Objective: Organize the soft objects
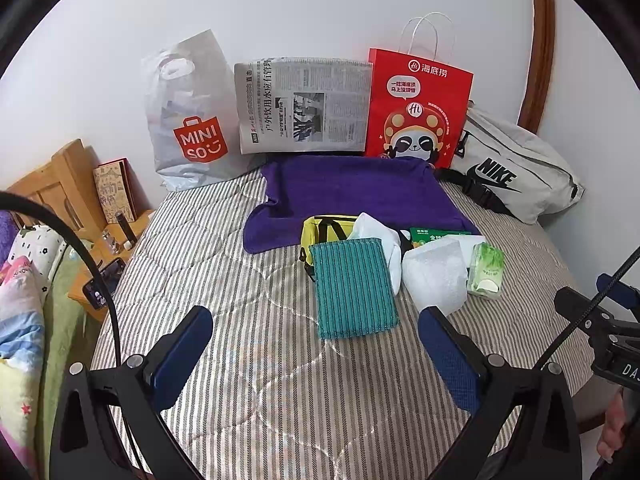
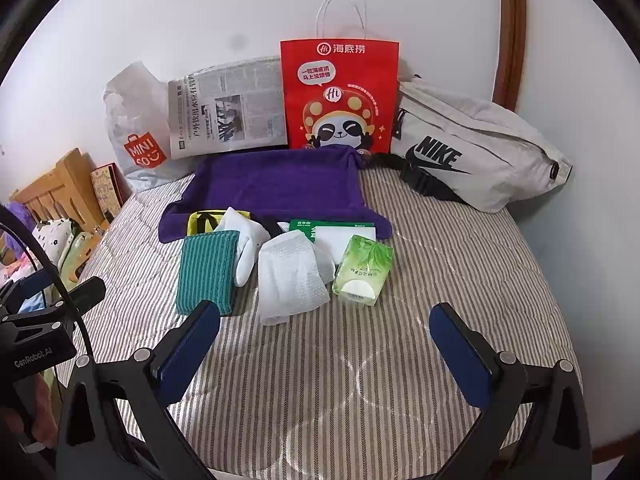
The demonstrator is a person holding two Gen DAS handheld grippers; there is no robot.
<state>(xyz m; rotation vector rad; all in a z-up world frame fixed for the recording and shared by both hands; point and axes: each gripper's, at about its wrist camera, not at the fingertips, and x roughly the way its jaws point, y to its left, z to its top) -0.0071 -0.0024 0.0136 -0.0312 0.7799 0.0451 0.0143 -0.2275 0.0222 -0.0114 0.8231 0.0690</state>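
A small pile lies mid-bed: a teal ribbed cloth (image 1: 354, 288) (image 2: 208, 270), a white sock (image 1: 386, 246) (image 2: 244, 246), a white textured cloth (image 1: 436, 276) (image 2: 290, 276), a green tissue pack (image 1: 486, 270) (image 2: 362, 270), a yellow pouch (image 1: 324, 230) (image 2: 200, 220) and a green-and-white packet (image 1: 438, 236) (image 2: 340, 230). A purple towel (image 1: 360, 196) (image 2: 276, 186) is spread behind them. My left gripper (image 1: 316, 336) hangs open short of the teal cloth, nothing between its blue pads. My right gripper (image 2: 326, 334) is open too, just short of the white cloth and tissue pack.
Along the wall stand a white Miniso bag (image 1: 184, 120) (image 2: 136, 132), a newspaper (image 1: 304, 104) (image 2: 228, 108), a red paper bag (image 1: 416, 112) (image 2: 340, 96) and a grey Nike bag (image 1: 516, 168) (image 2: 472, 148). The striped quilt (image 1: 280, 380) (image 2: 340, 380) covers the bed. A wooden headboard (image 1: 60, 184) and bedding sit left.
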